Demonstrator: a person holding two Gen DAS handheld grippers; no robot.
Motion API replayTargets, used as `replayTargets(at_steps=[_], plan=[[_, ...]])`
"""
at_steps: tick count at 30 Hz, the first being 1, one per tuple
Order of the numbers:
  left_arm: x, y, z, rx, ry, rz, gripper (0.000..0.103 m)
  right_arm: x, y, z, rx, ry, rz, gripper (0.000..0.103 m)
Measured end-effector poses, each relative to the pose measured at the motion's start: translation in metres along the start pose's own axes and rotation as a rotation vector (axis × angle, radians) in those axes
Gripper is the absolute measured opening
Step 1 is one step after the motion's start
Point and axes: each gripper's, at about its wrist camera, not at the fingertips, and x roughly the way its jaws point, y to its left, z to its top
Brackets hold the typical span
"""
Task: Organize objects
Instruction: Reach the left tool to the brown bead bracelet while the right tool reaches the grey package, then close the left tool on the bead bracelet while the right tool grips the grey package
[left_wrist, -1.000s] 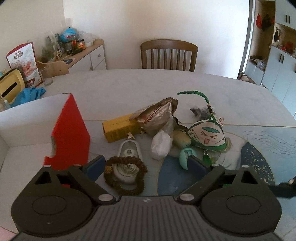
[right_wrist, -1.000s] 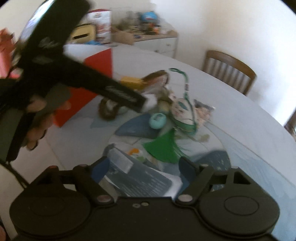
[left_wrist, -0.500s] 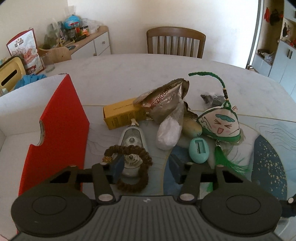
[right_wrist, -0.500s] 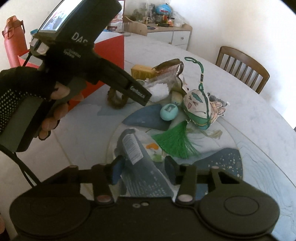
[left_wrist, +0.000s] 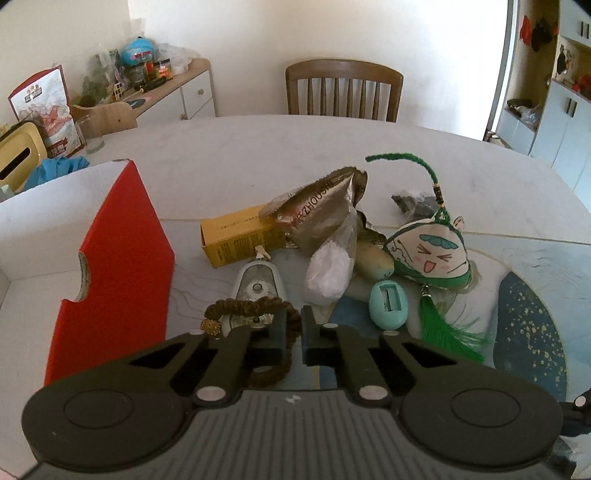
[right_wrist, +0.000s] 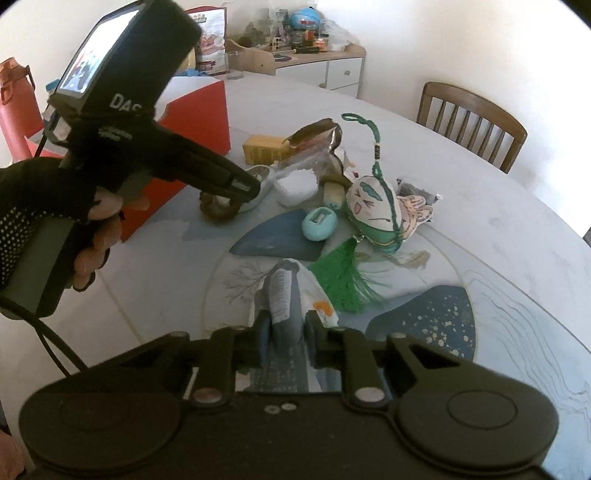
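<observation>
Left gripper (left_wrist: 293, 334): jaws wide a second ago, just been closing, now clenched on brown bead bracelet (left_wrist: 255, 314) on desk (left_wrist: 258, 155), beside red box (left_wrist: 110, 258). Right gripper (right_wrist: 286, 338): jaws likewise just been closing, now pinching grey-blue packet (right_wrist: 282, 295) at desk's near edge; packet formerly flat between the pads, now bunched upright. Other clutter unmoved: yellow carton (left_wrist: 240, 240), teal egg (left_wrist: 388, 304), tasselled charm (left_wrist: 430, 258).
</observation>
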Motion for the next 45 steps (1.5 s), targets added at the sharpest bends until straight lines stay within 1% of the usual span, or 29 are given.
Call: replayTargets(at_steps=[5, 9, 12, 17, 21, 23, 27, 31, 32, 33, 34, 35, 36, 38, 39, 43, 45], plan=[[-0.010, 0.005, -0.001, -0.014, -0.011, -0.017, 0.003, -0.006, -0.002, 0.000, 0.023, -0.010, -0.012, 0.015], [-0.026, 0.012, -0.004, -0.038, -0.026, -0.034, 0.002, -0.012, -0.006, -0.001, 0.054, -0.023, -0.016, 0.015], [-0.033, 0.010, -0.004, -0.011, -0.036, -0.036, 0.003, -0.017, -0.008, -0.001, 0.070, -0.030, -0.010, 0.014], [-0.028, 0.015, -0.003, -0.040, -0.019, -0.050, 0.004, -0.019, -0.010, -0.003, 0.093, -0.027, -0.014, 0.015], [-0.017, 0.015, -0.006, -0.006, 0.003, -0.046, 0.006, -0.015, -0.011, -0.004, 0.103, -0.017, -0.022, 0.015], [-0.011, 0.016, -0.006, -0.016, 0.021, -0.060, 0.006, -0.014, -0.011, -0.004, 0.113, -0.008, -0.024, 0.015], [-0.004, 0.019, -0.007, -0.031, 0.030, -0.090, 0.006, -0.011, -0.008, -0.004, 0.109, 0.007, -0.031, 0.015], [-0.002, 0.023, -0.007, -0.047, 0.035, -0.085, 0.006, -0.010, -0.008, -0.003, 0.117, 0.010, -0.029, 0.016], [-0.003, 0.023, -0.007, -0.047, 0.032, -0.081, 0.009, -0.009, -0.009, -0.003, 0.117, 0.012, -0.028, 0.016], [-0.002, 0.024, -0.007, -0.049, 0.036, -0.087, 0.020, -0.009, -0.009, -0.003, 0.117, 0.014, -0.028, 0.016], [-0.002, 0.024, -0.006, -0.057, 0.043, -0.097, 0.028, -0.009, -0.009, -0.003, 0.117, 0.015, -0.028, 0.016], [-0.002, 0.025, -0.006, -0.063, 0.042, -0.101, 0.046, -0.009, -0.010, -0.003, 0.118, 0.014, -0.027, 0.016], [-0.003, 0.024, -0.006, -0.065, 0.031, -0.100, 0.062, -0.009, -0.010, -0.003, 0.118, 0.014, -0.026, 0.016], [-0.006, 0.023, -0.005, -0.063, 0.004, -0.096, 0.069, -0.009, -0.010, -0.003, 0.118, 0.015, -0.027, 0.017], [-0.005, 0.023, -0.004, -0.066, 0.004, -0.105, 0.073, -0.008, -0.010, -0.003, 0.118, 0.016, -0.026, 0.017], [-0.001, 0.023, 0.000, -0.084, 0.007, -0.080, 0.073, -0.007, -0.010, -0.003, 0.120, 0.018, -0.025, 0.018], [0.003, 0.020, 0.000, -0.072, 0.016, -0.077, 0.073, -0.007, -0.011, -0.004, 0.122, 0.021, -0.023, 0.018]])
